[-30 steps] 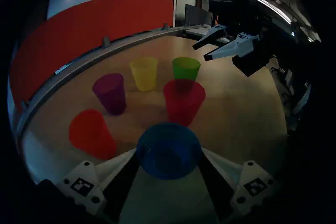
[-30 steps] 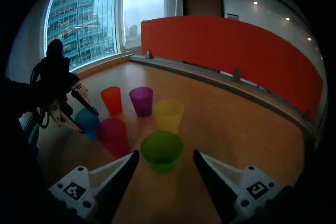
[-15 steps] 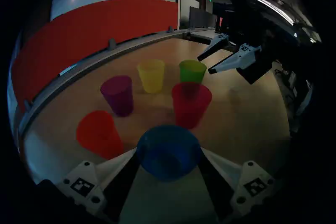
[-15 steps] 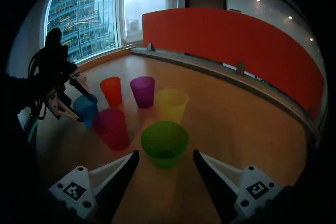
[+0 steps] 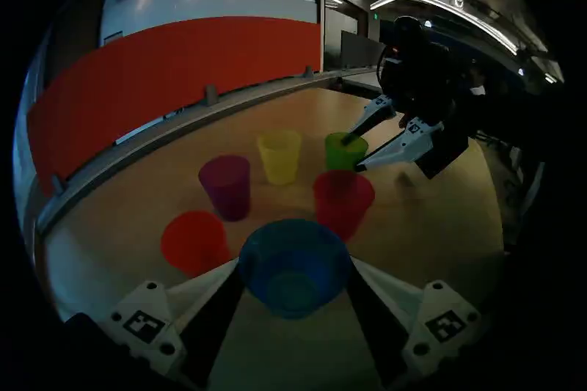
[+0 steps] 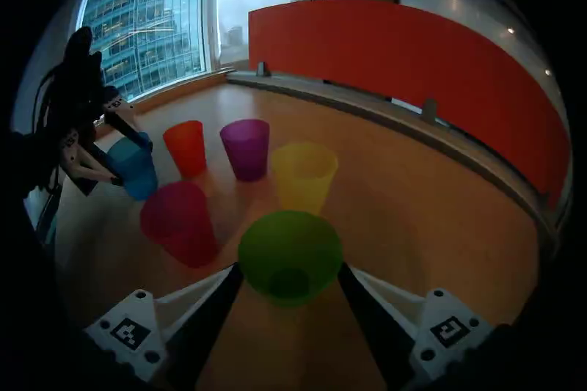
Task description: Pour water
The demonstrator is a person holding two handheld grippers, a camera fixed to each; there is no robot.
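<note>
As I hold it now: the blue cup [image 5: 293, 284] is clamped between both fingers of my left hand-held gripper [image 5: 293, 265], roughly upright, so I take it for the pouring vessel; whether water is in it I cannot tell
Right hand-held gripper [image 6: 288, 267]: fingers spread wide, one on each side of the green cup [image 6: 290, 248], whose rim just fills the gap; I judge no squeeze taken yet, the cup standing on the tabletop [image 6: 440, 244]
Why the green cup: it is the cup nearest my right fingers, open to approach from my side; I would grip it to steady it or present it as the receiver
Red cup [image 5: 343, 200]: just ahead of the blue cup, slightly right; it stands between my two hand-held grippers, so a pour probably has to pass over or round it
Orange cup [image 5: 192, 243]: ahead-left of my left fingers, near
Purple cup [image 5: 226, 185] and yellow cup [image 5: 279, 156]: farther ahead of my left fingers, side by side, apart from each other
Risk: these cups look thin and may flex; too hard a squeeze could tip or spill one
</note>
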